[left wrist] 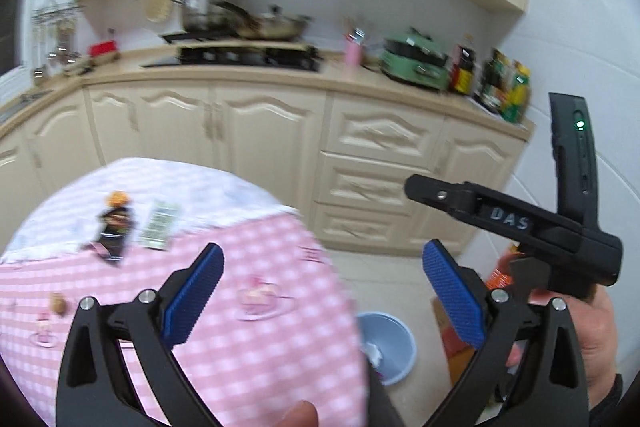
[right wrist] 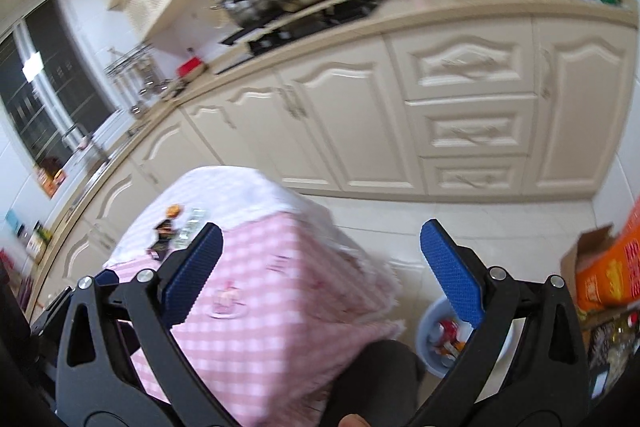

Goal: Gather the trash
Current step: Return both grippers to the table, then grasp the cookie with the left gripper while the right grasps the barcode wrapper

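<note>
you read "das" in pale letters on the black body of the right gripper [left wrist: 516, 223]; other labels blur.

Both the left gripper [left wrist: 323, 293] and right gripper [right wrist: 321, 273] hang with jaws spread wide, empty.

Cream cabinets [right wrist: 360, 115] fill the frame's middle beneath a beige counter [right wrist: 460, 11]; pale floor tiles [right wrist: 380, 227] below, dark window [right wrist: 40, 87] at left.

Bright, even daylight; both fisheye views show motion blur throughout, strong barrel distortion and dark vignetting at the edges.
</note>
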Demonstrator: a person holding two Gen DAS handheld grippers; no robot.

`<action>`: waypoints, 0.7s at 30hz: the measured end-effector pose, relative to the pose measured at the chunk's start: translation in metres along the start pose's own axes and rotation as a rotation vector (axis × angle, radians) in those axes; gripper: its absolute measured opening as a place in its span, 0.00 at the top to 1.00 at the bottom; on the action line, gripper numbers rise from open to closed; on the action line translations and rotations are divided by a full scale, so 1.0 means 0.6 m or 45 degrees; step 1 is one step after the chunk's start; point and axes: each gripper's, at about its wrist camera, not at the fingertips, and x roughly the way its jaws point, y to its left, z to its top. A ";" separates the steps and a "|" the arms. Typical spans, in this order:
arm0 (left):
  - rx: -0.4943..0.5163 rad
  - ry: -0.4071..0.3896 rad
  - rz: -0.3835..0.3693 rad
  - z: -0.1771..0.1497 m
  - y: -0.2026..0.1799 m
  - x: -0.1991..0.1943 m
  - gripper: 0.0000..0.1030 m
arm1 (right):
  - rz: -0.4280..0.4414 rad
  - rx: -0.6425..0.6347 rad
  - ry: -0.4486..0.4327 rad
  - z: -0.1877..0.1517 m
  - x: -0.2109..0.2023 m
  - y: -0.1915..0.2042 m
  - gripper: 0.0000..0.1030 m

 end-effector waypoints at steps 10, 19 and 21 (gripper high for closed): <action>-0.140 -0.079 0.253 -0.017 0.198 -0.097 0.05 | 0.134 -0.204 0.040 0.002 0.061 0.185 0.06; -0.227 -0.026 0.418 -0.056 0.354 -0.109 0.05 | 0.159 -0.327 0.120 -0.022 0.130 0.293 0.06; -0.206 0.006 0.448 -0.065 0.368 -0.093 0.05 | 0.144 -0.344 0.145 -0.027 0.148 0.303 0.06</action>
